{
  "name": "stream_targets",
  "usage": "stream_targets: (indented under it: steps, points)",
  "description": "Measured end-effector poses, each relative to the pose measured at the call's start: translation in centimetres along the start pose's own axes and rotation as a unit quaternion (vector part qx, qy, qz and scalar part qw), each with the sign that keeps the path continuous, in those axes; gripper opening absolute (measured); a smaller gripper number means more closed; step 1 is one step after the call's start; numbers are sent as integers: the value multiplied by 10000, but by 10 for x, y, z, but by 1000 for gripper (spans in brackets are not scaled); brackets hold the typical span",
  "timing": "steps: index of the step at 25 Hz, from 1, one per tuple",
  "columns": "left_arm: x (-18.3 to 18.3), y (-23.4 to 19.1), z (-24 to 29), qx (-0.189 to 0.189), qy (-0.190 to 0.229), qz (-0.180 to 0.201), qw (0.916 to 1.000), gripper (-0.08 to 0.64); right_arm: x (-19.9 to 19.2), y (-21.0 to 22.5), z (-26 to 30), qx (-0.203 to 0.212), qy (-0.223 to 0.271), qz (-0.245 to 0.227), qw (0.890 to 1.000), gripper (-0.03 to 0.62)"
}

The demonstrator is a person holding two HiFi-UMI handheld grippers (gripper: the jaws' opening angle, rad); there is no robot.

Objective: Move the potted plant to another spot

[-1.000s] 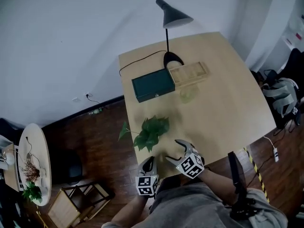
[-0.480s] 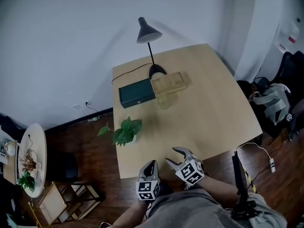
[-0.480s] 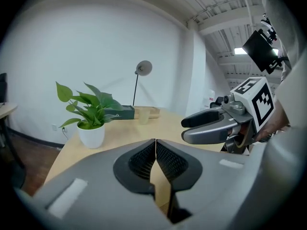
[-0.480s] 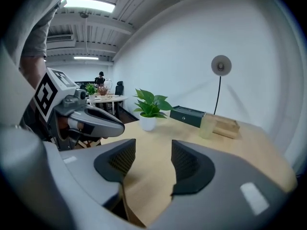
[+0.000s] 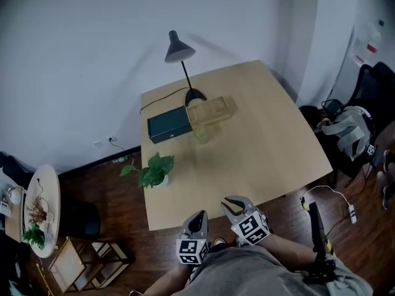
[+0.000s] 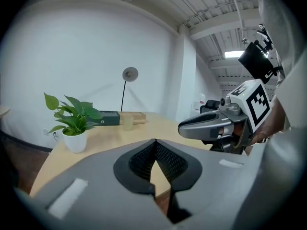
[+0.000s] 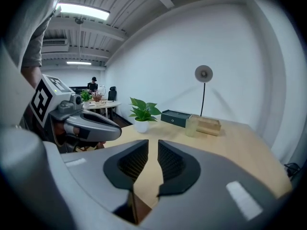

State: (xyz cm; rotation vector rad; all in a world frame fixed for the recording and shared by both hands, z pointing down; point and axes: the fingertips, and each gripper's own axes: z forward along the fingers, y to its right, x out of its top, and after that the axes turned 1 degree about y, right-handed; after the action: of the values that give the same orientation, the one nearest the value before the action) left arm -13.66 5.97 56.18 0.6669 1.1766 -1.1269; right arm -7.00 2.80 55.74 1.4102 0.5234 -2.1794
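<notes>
The left gripper (image 6: 155, 143) is closed tight, its pads meeting with nothing between them. The right gripper (image 7: 153, 143), just beside it, has just been closing and shows only a slim gap, with nothing in it. The potted plant (image 5: 154, 171) stands upright at the left edge of the table (image 5: 265, 134), well ahead and to the left of both grippers.

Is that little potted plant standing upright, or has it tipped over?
Upright. The potted plant stands on its white pot's base on the table, near one edge, with its leaves rising above the pot.
</notes>
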Motion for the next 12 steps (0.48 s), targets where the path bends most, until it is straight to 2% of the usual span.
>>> stream_targets:
  steps: [5,12]
  points:
    - [9,4,-5,-219,13,0,9998,0,12,3,-12,-270,92,191,9994,9]
    - [19,12,-8,-528,129,58,9985,0,20,1,-25,-557,144,309,9979,6]
